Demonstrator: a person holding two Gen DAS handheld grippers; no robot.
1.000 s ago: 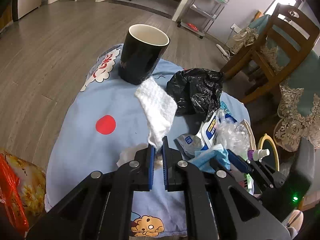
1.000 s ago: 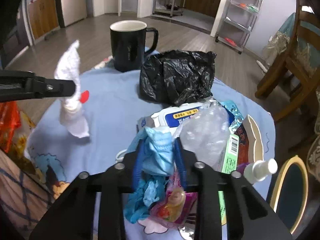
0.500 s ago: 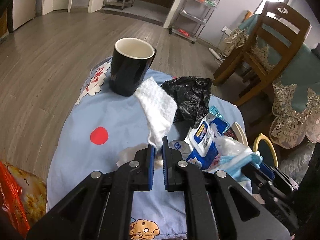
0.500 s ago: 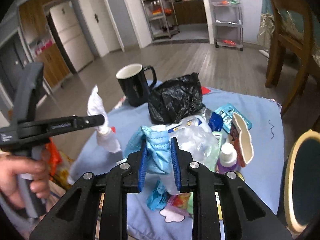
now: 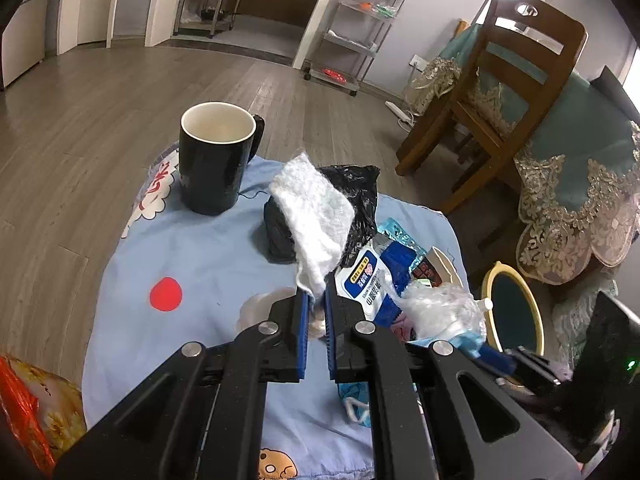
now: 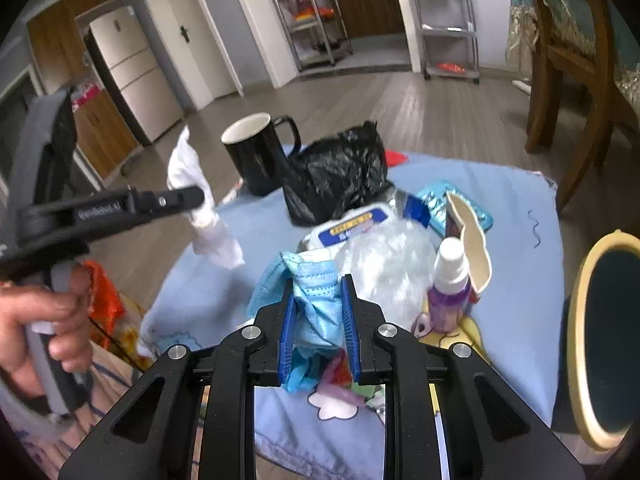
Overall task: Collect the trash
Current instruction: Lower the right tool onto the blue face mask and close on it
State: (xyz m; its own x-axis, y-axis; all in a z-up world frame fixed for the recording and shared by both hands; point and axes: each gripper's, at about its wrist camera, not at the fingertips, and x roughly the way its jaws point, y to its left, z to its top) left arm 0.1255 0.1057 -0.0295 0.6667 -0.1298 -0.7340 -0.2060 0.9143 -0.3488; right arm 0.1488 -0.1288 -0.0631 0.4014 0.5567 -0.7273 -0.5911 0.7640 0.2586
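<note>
My left gripper (image 5: 314, 300) is shut on the lower corner of a white tissue (image 5: 316, 208), which stands up in front of a crumpled black bag (image 5: 360, 188). The right wrist view shows this left gripper (image 6: 196, 198) at the left, the tissue (image 6: 188, 164) hanging above the blue cloth. My right gripper (image 6: 318, 292) is shut on a bunched blue face mask (image 6: 312, 276), held over a pile of clear plastic (image 6: 384, 256), a wipes pack (image 6: 352, 222) and wrappers.
A black mug (image 5: 214, 160) stands at the far side of the small blue-clothed table (image 5: 180, 248). A spray bottle (image 6: 450, 280) stands at the right of the pile, beside a round mirror (image 6: 576, 320). A wooden chair (image 5: 512, 92) is beyond; an orange bag (image 5: 20, 412) lies at the left.
Both grippers have risen a little, still holding the tissue and the mask. The right gripper has rolled and swung, so the left gripper and a hand now fill its left side.
</note>
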